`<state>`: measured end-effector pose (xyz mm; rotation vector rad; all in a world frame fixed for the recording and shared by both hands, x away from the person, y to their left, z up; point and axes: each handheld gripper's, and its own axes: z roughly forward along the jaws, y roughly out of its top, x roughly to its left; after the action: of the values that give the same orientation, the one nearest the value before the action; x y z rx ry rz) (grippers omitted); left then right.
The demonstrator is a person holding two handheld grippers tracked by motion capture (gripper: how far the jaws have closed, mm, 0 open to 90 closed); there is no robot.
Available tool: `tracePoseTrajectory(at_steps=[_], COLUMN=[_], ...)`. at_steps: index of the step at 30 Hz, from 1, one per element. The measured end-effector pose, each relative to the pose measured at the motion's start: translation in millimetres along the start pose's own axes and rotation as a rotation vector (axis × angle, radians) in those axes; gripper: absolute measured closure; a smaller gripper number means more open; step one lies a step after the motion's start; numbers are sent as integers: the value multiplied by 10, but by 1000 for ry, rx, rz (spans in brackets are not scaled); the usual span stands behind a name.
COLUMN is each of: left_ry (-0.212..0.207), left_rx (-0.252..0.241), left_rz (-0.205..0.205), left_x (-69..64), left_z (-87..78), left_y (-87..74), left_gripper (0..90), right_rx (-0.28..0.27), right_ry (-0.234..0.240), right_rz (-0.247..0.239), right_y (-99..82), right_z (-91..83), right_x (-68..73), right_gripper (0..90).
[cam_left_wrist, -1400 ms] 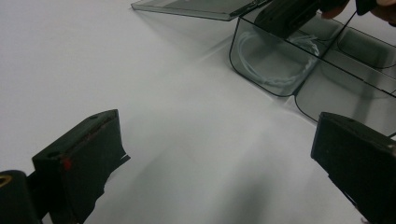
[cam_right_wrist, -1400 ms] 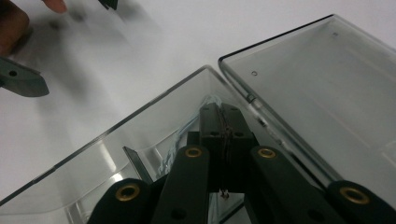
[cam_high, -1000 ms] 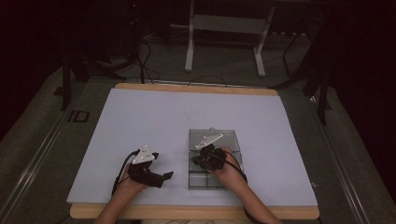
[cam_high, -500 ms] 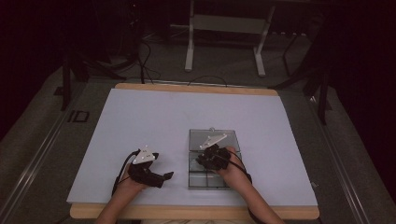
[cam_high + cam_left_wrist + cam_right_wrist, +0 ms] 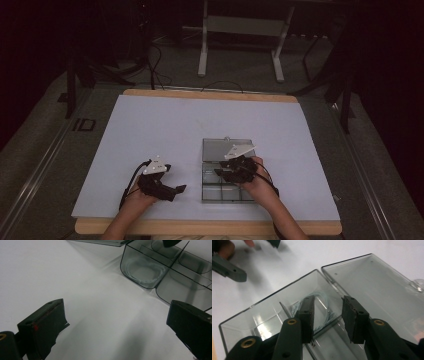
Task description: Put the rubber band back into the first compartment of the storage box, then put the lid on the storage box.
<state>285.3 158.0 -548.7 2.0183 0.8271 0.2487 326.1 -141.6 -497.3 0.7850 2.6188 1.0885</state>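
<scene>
A clear plastic compartment box [image 5: 210, 190] lies open near the table's front, its lid [image 5: 227, 149] flat behind it. A pale coil of thin cord [image 5: 323, 298] rests in one compartment, and the left gripper view shows that coil [image 5: 145, 271] too. My right gripper [image 5: 328, 302] hovers over that compartment. Its jaws have just been opening and nothing is between them. Left of the box, my left gripper [image 5: 175, 190] rests low over the white sheet. Its jaws [image 5: 117, 322] stand wide apart and empty.
The white sheet [image 5: 165, 125] covers most of the wooden table. The box's other compartments [image 5: 190, 262] look bare. Beyond the far edge stand a metal frame [image 5: 240, 30] and cables on the floor. My left gripper's jaw [image 5: 229, 268] shows far off in the right gripper view.
My right gripper has shifted a little to the right over the box. The left hand has kept still.
</scene>
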Motion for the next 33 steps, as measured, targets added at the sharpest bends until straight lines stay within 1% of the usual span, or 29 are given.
tracePoseTrajectory(at_steps=[1, 5, 8, 11, 13, 15, 16, 18, 20, 22, 24, 25, 26, 27, 28, 29, 31, 33], left_ry=[4, 3, 7, -9, -27, -21, -23, -28, -18, -6, -11, -10, -7, -6, -6, -11, -5, -7], left_rx=[-3, -9, -8, -20, -11, 8, 11, -2, -4, 3, -1, -1, 0, -3, -3, -6, -6, -1], left_rz=[-2, -13, -10, -2, -7, -3, -9, -22, -29, -40, -43, -47, -45, -49, -51, -49, -50, -49], left_x=[1, 11, -7, -39, -55, -71, -79, -98, -125, -142, -154, -165, -174, -182, -184, -182, -185, -180], left_z=[-3, -6, 0, 9, 18, 22, 18, -9, -41, -70, -96, -102, -108, -112, -116, -118, -117, -107], left_y=[-1, -1, 2, 14, 28, 42, 52, 77, 113, 151, 175, 188, 201, 214, 227, 242, 277, 310], left_gripper=[28, 28, 28, 28, 28, 28, 28, 28, 28, 28, 28, 28, 27, 28, 28, 28, 28, 28], right_rx=[-10, -21, -24, -24, -26, -29, -29, -32, -33, -31, -40, -48, -57, -66, -73, -79, -86, -98], right_ry=[1, -7, -13, -24, -23, -29, -28, -30, -37, -54, -64, -73, -81, -84, -91, -108, -125, -153], right_rz=[15, 24, 25, 25, 31, 34, 39, 49, 53, 52, 59, 70, 91, 115, 129, 137, 134, 126], right_y=[-8, -32, -46, -69, -90, -112, -123, -148, -178, -211, -244, -262, -279, -298, -317, -336, -372, -410], right_z=[-21, -77, -107, -146, -183, -220, -240, -280, -322, -363, -411, -442, -473, -504, -533, -563, -615, -662], right_x=[-8, -42, -65, -80, -97, -117, -131, -158, -184, -211, -241, -259, -288, -314, -338, -356, -386, -412], right_gripper=[618, 616, 610, 597, 577, 564, 564, 556, 555, 559, 573, 597, 607, 608, 608, 607, 578, 556])
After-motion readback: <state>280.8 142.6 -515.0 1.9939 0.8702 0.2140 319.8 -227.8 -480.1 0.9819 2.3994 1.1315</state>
